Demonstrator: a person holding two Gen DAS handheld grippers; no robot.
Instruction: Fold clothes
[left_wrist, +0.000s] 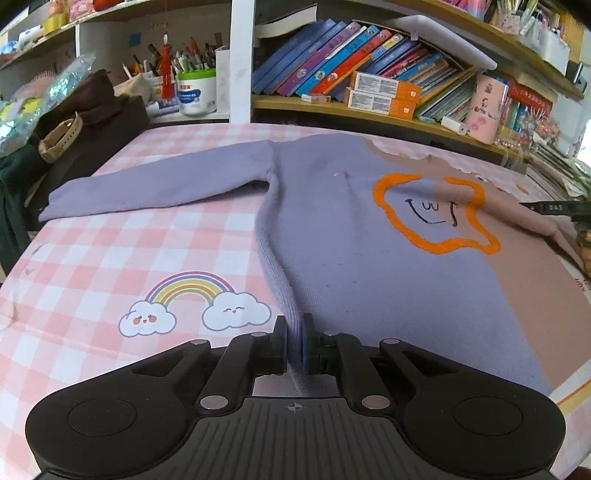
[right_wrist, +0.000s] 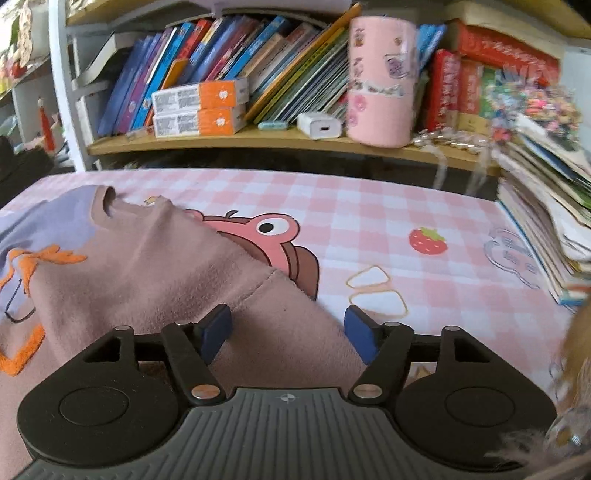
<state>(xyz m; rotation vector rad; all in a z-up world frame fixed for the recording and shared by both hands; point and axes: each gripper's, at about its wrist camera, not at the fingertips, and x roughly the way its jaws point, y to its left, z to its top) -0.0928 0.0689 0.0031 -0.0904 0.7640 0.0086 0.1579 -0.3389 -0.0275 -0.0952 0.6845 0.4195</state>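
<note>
On the pink-and-white checked tablecloth (left_wrist: 110, 236) lies a lilac and dusty-pink knit sweater (left_wrist: 369, 266) with one sleeve spread sideways. Left gripper (left_wrist: 294, 345) pinches its ribbed side edge; right gripper (right_wrist: 288, 332) hovers, jaws wide apart, over the pink sleeve (right_wrist: 192, 273).

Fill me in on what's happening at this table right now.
A person with a handheld gripper in each hand is folding a purple and pink sweater spread flat on a pink checked tablecloth. The left gripper is shut on the sweater's ribbed purple side edge. The right gripper is open, its blue pads either side of the pink part of the sweater, gripping nothing. The purple sleeve lies stretched out, not yet folded in.
</note>
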